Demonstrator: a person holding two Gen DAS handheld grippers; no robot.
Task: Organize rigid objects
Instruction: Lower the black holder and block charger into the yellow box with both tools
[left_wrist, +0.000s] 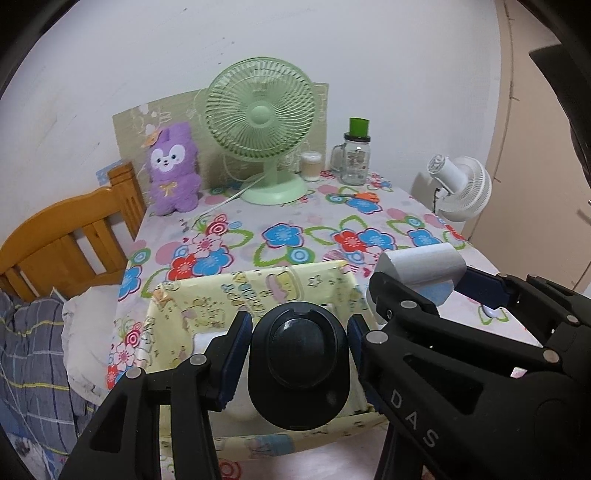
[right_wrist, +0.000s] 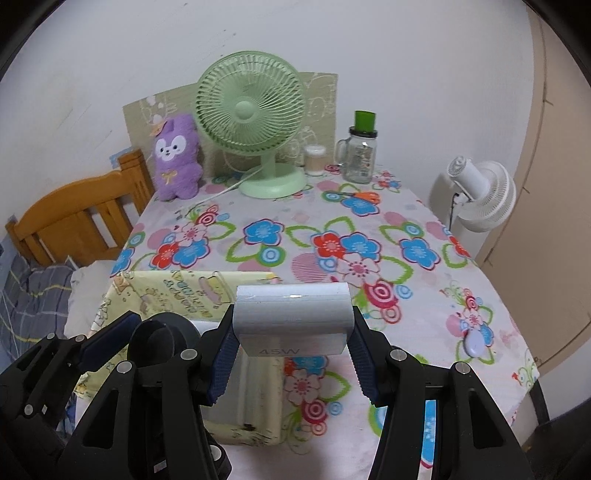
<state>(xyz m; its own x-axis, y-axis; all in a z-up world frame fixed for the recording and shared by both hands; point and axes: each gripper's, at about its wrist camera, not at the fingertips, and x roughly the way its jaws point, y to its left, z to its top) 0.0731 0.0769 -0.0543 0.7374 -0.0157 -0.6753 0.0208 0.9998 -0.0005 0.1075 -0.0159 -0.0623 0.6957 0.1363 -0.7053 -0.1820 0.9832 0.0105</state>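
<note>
progress looked partial at this moment, with two rigid items gripped and neither yet set down.

left wrist view: the left gripper (left_wrist: 299, 354) was clamped on a black oval device (left_wrist: 298, 363), its blue pads pressed to either side, and the device hung over the open yellow box (left_wrist: 295, 280) at the near edge of the floral table (left_wrist: 280, 214). a pale shape (left_wrist: 203, 338) showed inside the box beside the left finger, too hidden to say what it was, so something may already have gone in. to the right, the right gripper (left_wrist: 424, 291) was closed on a white charger block (left_wrist: 421, 266), just beside the box's right wall and above the cloth rather than the box. farther back stood a green fan (left_wrist: 260, 125), a purple plush (left_wrist: 171, 173), a glass jar with a green cap (left_wrist: 356, 155) and orange-handled scissors (left_wrist: 364, 195); none of these had been touched as far as could be seen.

right wrist view: the right gripper (right_wrist: 291, 341) held the white charger block (right_wrist: 291, 317) squarely between its pads, over the right end of the yellow box (right_wrist: 166, 291). the left gripper (right_wrist: 140, 332) showed at lower left with the black oval device (right_wrist: 155, 339) in it, over the box's interior. a small white oval item (right_wrist: 474, 343) lay loose on the cloth at the right, well apart from the box.

judging by this, both held items remained to be lowered and released into the box, and the loose oval item probably remained to be collected.
</note>
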